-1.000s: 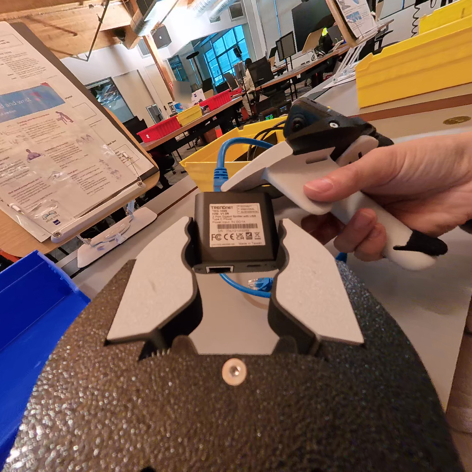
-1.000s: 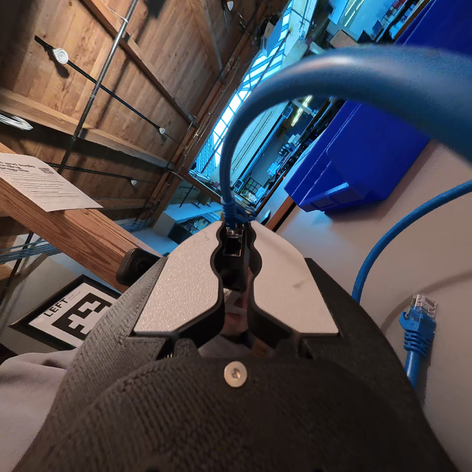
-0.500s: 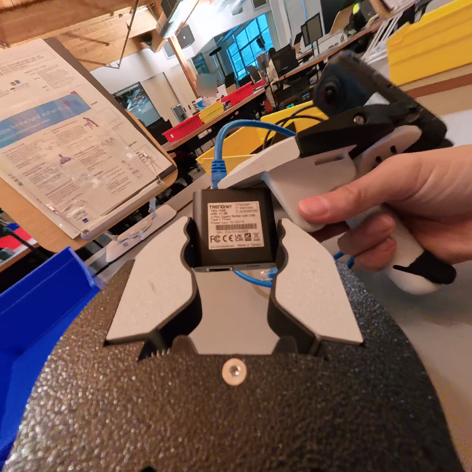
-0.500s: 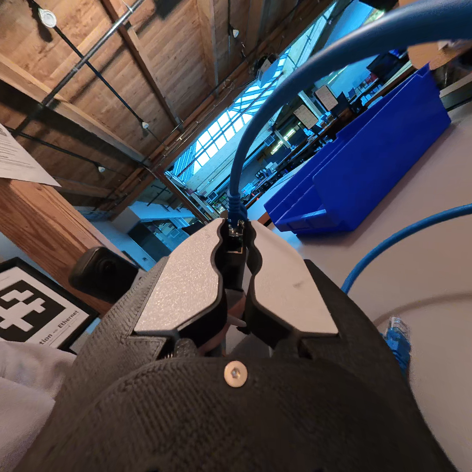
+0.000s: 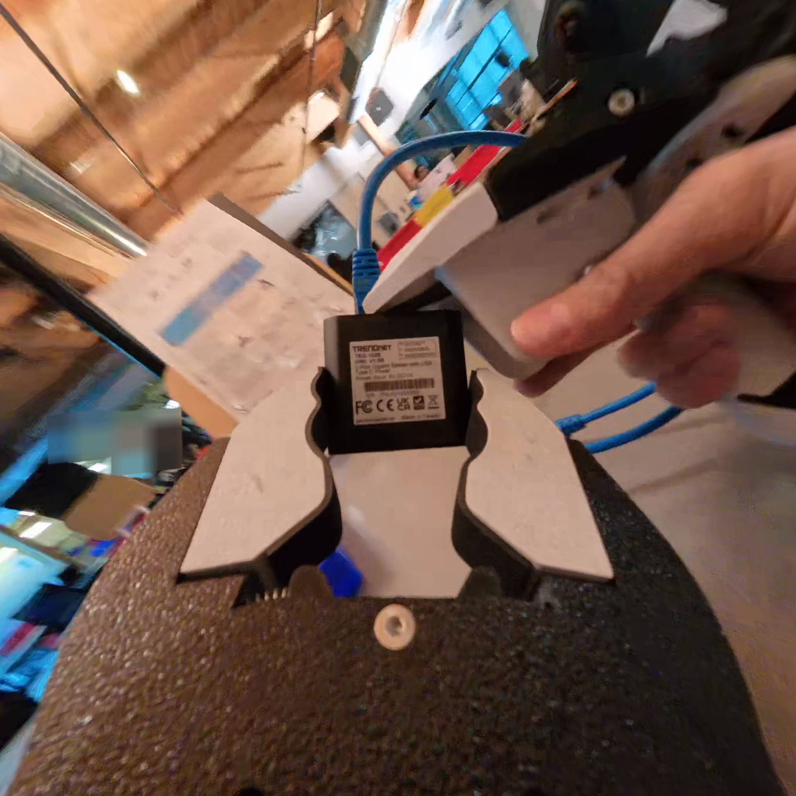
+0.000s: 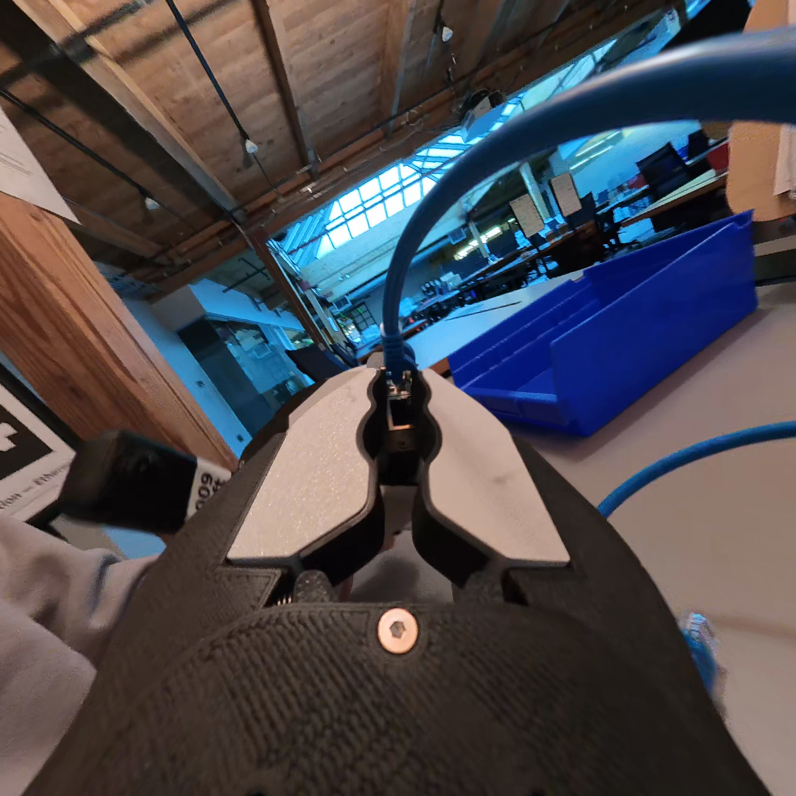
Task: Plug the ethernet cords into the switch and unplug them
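Note:
My left gripper is shut on the black switch, label side up, held above the table. A blue ethernet cord arcs down to its plug at the switch's far end. My right gripper is shut on that plug, which meets the switch; how deep it sits is hidden. The cord loops up and right. The right gripper also shows in the left wrist view, held by a hand.
More blue cord lies on the grey table, with a blurred loose plug at the right. A blue bin stands on the table beyond. A printed sheet on a board stands to the left. My two grippers' fingertips are within a few centimetres of each other.
Both grippers have tilted and swung together with the switch and plug still gripped. The switch's near port face no longer shows in the left wrist view. The left view is motion-blurred.

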### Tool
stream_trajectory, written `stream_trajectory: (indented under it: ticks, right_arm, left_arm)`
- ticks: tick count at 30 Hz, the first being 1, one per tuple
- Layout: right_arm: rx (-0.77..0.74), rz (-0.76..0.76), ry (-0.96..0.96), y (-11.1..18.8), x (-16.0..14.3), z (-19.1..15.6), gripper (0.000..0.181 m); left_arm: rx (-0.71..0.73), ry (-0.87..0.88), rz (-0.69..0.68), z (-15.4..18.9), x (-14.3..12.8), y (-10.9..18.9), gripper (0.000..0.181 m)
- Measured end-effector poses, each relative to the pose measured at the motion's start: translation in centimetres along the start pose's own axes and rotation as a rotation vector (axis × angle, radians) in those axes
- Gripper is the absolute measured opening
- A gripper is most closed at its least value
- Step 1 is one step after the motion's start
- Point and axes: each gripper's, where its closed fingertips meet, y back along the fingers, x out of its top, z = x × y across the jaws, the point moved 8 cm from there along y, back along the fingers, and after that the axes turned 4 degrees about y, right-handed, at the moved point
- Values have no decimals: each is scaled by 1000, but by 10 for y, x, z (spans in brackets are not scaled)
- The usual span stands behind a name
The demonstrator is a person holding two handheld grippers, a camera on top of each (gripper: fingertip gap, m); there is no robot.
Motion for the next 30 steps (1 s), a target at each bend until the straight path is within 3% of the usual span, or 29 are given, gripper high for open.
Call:
stream_trajectory:
  ticks: [1, 6, 8, 11, 14, 18, 30]
  right_arm:
    - [3, 8, -5, 0, 1, -1, 12]
    - [-36, -4, 13, 1, 1, 2, 12]
    - [-46, -9, 30, 2, -2, 3, 15]
    - [-24, -4, 37, -1, -1, 2, 11]
    - [-20, -19, 48, 0, 0, 2, 16]
    - [15, -38, 165, -1, 5, -6, 12]
    - [-10, 7, 147, 0, 4, -5, 13]
  left_arm:
    - [-7, 5, 7, -1, 1, 0, 61]
    - [-154, 353, 47, -3, -4, -3, 61]
    - [-139, 306, 32, -2, -6, -3, 61]
    - [26, 15, -57, 2, -3, -4, 61]
    - [-49, 178, -8, 0, -4, -2, 61]
    - [-42, 120, 15, -3, -1, 1, 61]
    - [-51, 165, -1, -1, 2, -2, 61]
